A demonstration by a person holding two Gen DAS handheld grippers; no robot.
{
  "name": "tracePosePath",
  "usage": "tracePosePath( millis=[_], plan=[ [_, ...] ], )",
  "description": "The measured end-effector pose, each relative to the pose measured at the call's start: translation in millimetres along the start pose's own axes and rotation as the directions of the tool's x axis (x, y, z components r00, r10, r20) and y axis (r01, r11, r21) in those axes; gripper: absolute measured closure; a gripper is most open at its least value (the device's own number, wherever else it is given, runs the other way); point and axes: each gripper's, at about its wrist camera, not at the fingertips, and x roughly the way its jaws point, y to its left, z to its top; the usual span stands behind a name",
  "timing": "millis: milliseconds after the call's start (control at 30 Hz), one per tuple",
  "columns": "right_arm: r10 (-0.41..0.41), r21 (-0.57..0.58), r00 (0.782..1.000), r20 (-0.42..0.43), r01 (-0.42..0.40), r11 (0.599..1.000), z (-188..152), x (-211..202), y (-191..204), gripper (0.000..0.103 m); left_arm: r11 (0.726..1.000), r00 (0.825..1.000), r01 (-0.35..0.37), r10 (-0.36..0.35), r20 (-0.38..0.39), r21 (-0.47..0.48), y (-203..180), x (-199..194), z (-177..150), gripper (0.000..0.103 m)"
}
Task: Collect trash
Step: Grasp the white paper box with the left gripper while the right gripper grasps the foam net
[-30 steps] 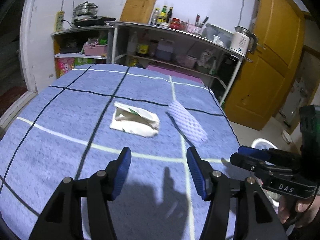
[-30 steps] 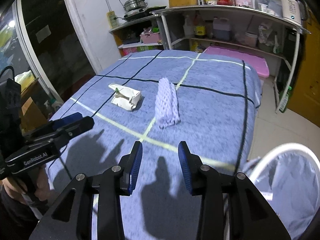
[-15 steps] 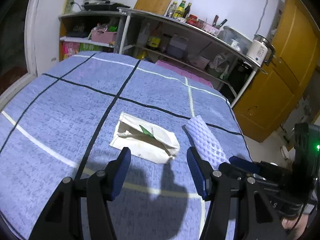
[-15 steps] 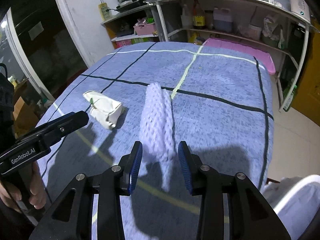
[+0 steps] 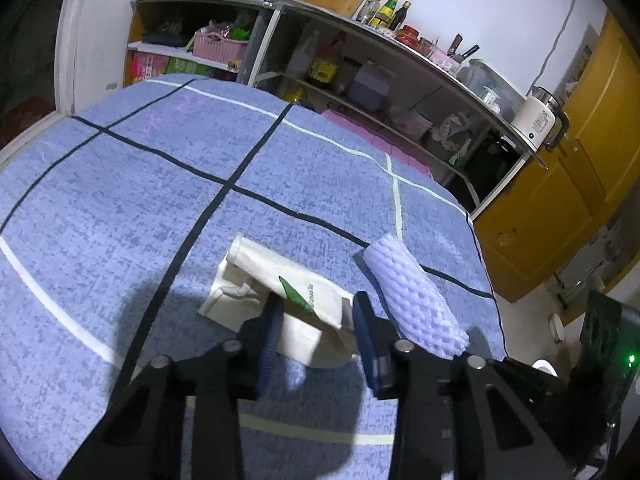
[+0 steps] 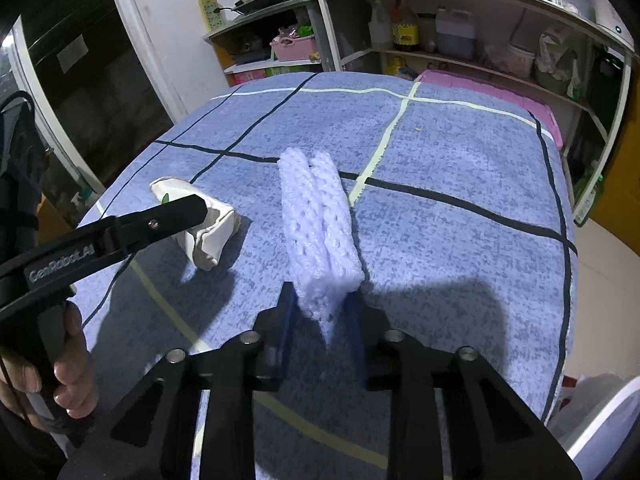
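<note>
Now both jaws have just been closing: my left gripper nips the white paper bag, my right gripper the foam net sleeve; lifting should follow.

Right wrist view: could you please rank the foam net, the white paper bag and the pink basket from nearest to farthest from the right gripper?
1. Foam net, between the right gripper's fingers.
2. White paper bag, left on the cloth.
3. Pink basket, on the far shelf.

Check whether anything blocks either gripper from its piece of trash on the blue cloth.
Nothing visible does. The left gripper has been closing around the white paper bag, and the right gripper has been closing on the near end of the foam fruit net. The two pieces lie apart.
</note>
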Motion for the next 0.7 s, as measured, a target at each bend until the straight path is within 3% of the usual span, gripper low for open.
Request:
tracePosePath(
  millis=[300,700],
  plan=[
    [0.023,0.019,0.999,0.03,-0.024,1.0,0,-8,-4,0.086,0.999,1.0,0.003,-0.004,0.016,0.043,-7,-8,-3,0.093],
    [0.038,0.033,0.995,0.095,-0.041,0.999,-21,-49,2,0.087,0.985,0.999,0.013,-0.02,0.041,0.173,-36,-41,-27,0.095]
  ],
)
